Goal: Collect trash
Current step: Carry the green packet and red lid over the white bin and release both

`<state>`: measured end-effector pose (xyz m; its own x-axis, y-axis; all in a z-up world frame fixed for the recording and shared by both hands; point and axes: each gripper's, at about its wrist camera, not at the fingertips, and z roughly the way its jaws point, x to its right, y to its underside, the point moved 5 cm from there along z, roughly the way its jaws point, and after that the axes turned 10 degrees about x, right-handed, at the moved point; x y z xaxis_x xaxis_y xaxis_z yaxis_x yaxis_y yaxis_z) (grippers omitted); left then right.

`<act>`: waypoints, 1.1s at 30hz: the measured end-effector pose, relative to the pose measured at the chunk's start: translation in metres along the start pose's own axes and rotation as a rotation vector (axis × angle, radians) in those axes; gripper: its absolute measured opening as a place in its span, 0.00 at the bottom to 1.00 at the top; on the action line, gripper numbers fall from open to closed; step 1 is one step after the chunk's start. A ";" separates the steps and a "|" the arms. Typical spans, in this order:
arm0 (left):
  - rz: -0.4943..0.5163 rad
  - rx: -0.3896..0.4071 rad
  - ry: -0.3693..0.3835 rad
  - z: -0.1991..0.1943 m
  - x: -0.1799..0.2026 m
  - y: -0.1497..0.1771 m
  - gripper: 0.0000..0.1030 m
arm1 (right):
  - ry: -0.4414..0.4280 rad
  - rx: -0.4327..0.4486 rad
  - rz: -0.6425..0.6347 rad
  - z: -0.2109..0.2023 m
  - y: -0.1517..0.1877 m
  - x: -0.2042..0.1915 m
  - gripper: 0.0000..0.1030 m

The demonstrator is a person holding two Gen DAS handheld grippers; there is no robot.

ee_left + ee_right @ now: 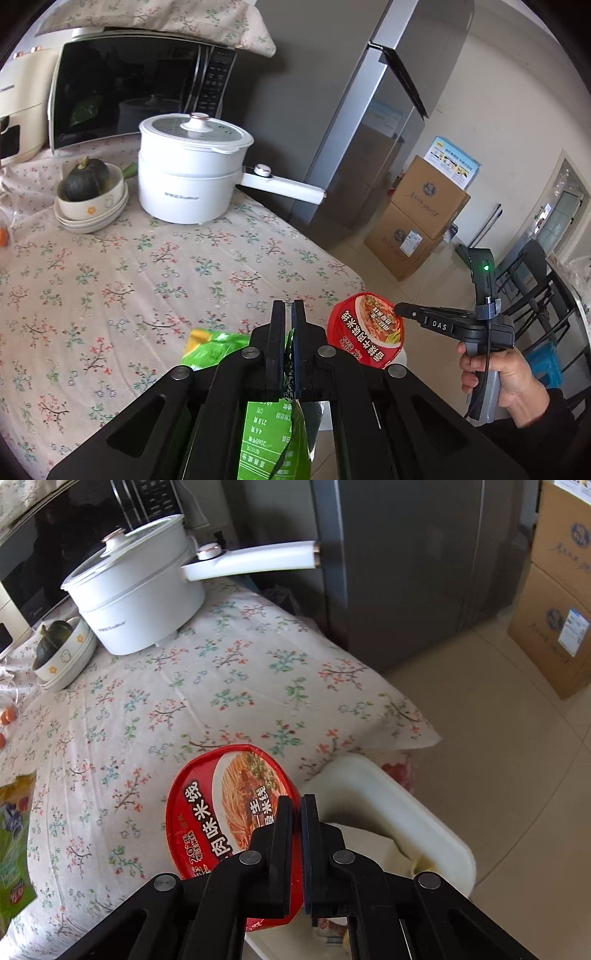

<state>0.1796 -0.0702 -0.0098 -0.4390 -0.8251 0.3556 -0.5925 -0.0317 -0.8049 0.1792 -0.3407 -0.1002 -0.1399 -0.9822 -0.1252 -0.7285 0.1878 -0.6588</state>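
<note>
The left claw [288, 310] has its 2 fingers pressed together on a green packet [269, 424], which hangs low in the frame's centre, over the near edge of the flowered tablecloth [110, 280]. The right claw [296, 805] pinches the rim of a red noodle lid [229, 805], lower centre, held tilted above a white bin [399, 812] at the table's corner. Farther out, upper left, stand a white pot [136, 590], a bowl holding a dark squash [86, 179] and a microwave [129, 81]; cardboard boxes [417, 218] sit right.
</note>
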 end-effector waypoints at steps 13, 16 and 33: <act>0.050 -0.069 0.132 0.045 0.081 0.016 0.03 | 0.011 -0.089 0.115 -0.001 0.033 0.077 0.36; 0.073 -0.093 0.156 0.058 0.101 0.024 0.03 | 0.025 -0.062 0.115 -0.012 0.030 0.087 0.39; 0.207 -0.195 0.218 0.161 0.196 0.061 0.03 | 0.084 -0.043 0.120 -0.031 0.037 0.149 0.40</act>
<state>0.1663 -0.3253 -0.0657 -0.6846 -0.6623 0.3045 -0.5846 0.2493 -0.7721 0.1103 -0.4797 -0.1202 -0.2825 -0.9494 -0.1373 -0.7309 0.3057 -0.6102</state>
